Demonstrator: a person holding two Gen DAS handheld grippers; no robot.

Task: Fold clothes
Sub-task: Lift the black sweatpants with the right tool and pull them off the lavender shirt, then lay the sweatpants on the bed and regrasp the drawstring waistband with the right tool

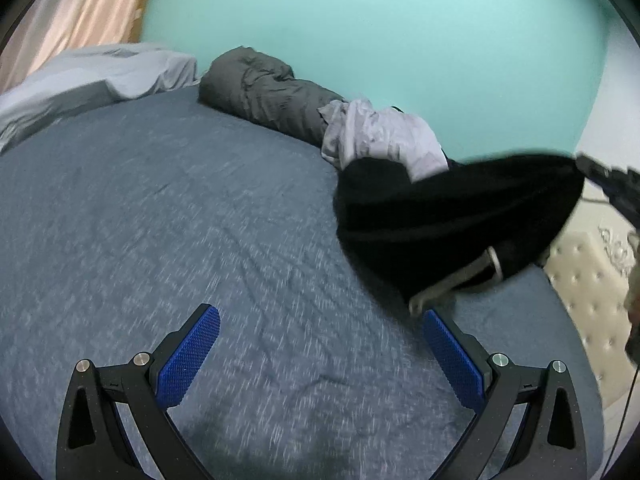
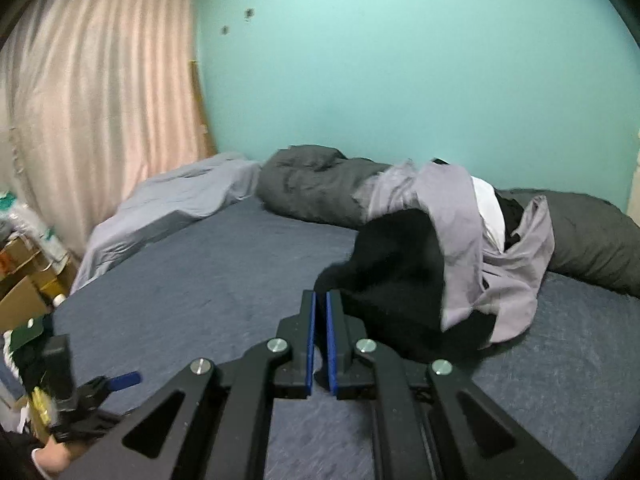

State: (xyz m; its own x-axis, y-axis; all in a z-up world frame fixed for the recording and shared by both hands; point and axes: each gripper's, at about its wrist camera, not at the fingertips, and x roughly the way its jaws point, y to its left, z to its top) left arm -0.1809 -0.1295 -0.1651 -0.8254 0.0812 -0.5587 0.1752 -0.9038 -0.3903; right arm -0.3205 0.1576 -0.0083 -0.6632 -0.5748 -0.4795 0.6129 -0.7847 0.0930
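Observation:
A black garment [image 1: 448,216] is lifted at one end off the blue bed [image 1: 200,220]; its lower part with pale drawstrings rests near my left gripper's right finger. My left gripper [image 1: 320,320] is open and empty above the sheet. My right gripper [image 2: 320,300] is shut on an edge of the black garment [image 2: 392,280], whose bulk lies just beyond the fingertips. A lilac garment [image 2: 472,240] is draped over the black one, with white cloth beneath; it also shows in the left wrist view [image 1: 384,136].
A rolled dark grey duvet [image 2: 320,184] lies along the turquoise wall. A pale grey pillow [image 2: 172,200] sits at the far left by a pink curtain [image 2: 100,80]. Cardboard boxes [image 2: 24,280] stand left of the bed. A cream tufted headboard [image 1: 588,300] is at right.

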